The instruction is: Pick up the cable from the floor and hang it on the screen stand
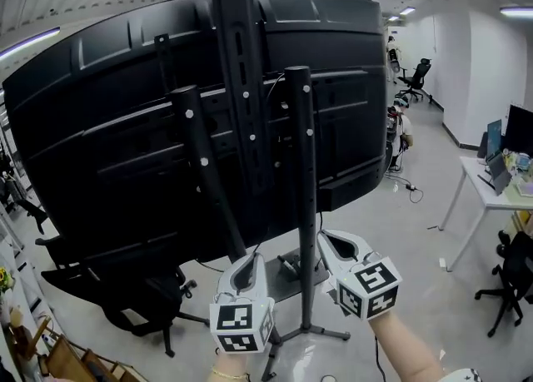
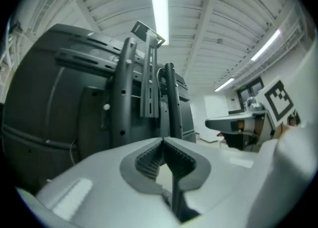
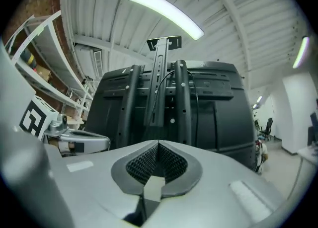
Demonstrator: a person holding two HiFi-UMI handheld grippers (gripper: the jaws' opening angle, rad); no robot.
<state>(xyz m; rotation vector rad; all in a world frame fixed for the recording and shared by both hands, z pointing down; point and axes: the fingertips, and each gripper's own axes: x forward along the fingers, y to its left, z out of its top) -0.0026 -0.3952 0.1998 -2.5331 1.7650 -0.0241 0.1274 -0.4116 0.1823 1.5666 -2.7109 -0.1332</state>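
The big black screen [image 1: 108, 139] shows its back, mounted on the screen stand [image 1: 250, 114] with two black poles [image 1: 301, 172]. A thin black cable [image 1: 275, 81] loops over the top of the right pole; in the right gripper view the cable [image 3: 171, 75] arches there and runs down the screen's back. My left gripper [image 1: 248, 257] and right gripper [image 1: 327, 239] sit low beside the poles, pointing up at the stand. The left gripper [image 2: 162, 141] has its ribbed pads together with nothing between them. The right gripper [image 3: 158, 143] is likewise shut and empty.
The stand's base legs [image 1: 321, 332] spread on the floor just ahead of me. A black office chair [image 1: 158, 297] stands at the left, and shelving [image 1: 21, 322] lines the left wall. A white desk [image 1: 491, 189] and another chair [image 1: 512, 276] are on the right.
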